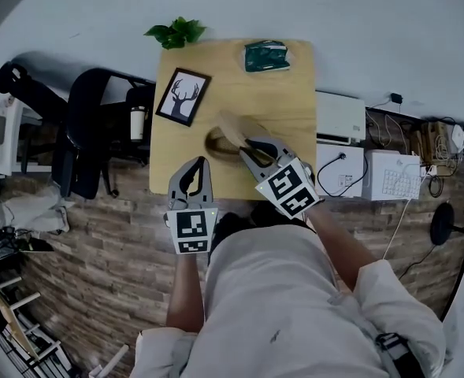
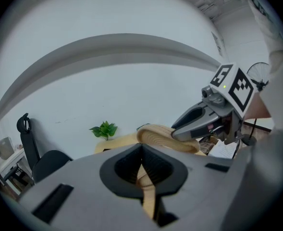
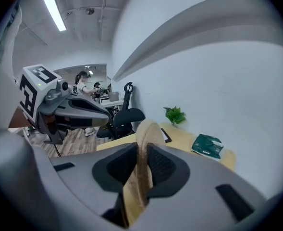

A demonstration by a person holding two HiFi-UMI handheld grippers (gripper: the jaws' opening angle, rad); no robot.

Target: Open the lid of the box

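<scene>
Box (image 1: 218, 142): on table (image 1: 287, 101), just right of deer picture (image 1: 183, 97) | left gripper (image 2: 143, 170): jaws pinch box wall | right gripper (image 3: 143, 162): jaws clamp lid (image 3: 148, 129), raised, tilted | progress: opening seemingly done; setting lid aside remains

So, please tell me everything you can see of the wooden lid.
The lid is a round disc of pale wood, with ring-like lines on one face. It is raised and tilted over the open box near the front of the wooden table. The tongs of the right gripper are shut on its edge. Whether its lower edge touches the box I cannot tell.
</scene>
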